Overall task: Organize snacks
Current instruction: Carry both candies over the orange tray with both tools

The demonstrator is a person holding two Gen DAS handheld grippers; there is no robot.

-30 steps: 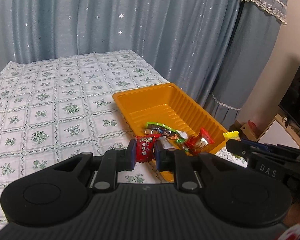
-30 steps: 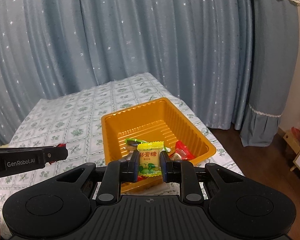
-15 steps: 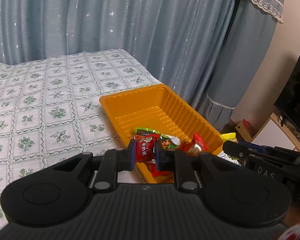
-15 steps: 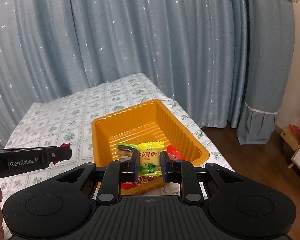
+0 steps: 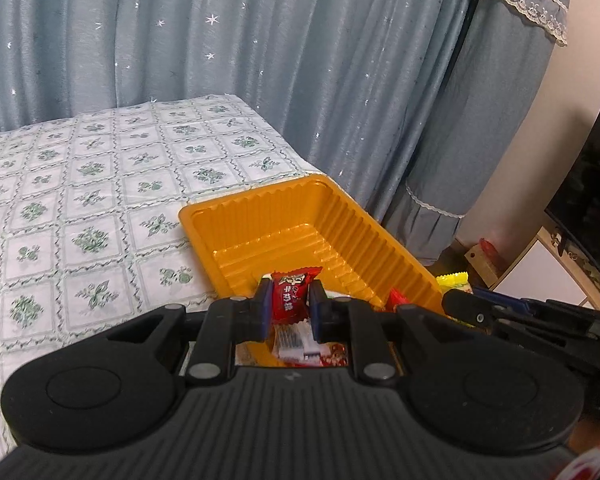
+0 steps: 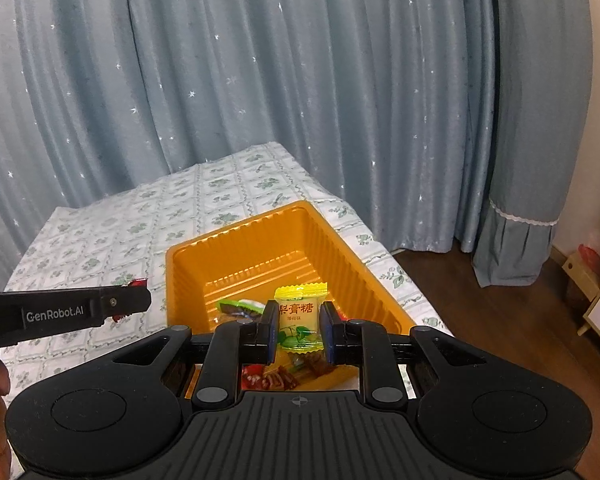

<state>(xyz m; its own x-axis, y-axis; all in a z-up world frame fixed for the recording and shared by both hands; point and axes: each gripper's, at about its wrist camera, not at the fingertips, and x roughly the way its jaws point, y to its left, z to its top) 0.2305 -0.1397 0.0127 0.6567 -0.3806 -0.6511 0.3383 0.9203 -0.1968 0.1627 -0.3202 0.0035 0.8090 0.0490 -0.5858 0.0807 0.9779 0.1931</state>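
Dim warm indoor light, soft shadows, sharp focus, fisheye bending at edges

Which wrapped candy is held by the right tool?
The yellow wrapped candy, pinched in the right tool; the left tool holds the red wrapped candy.

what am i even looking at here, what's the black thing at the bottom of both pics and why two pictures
The black shape is a hand-held gripper; a person carries one in each hand, no robot arm. Each picture comes from a camera on one gripper, looking forward along its two fingers. The left gripper pinches a red candy. The right gripper pinches a yellow candy. Both are over an orange tray on a table with a floral tablecloth. A few other wrapped snacks lie in the tray.
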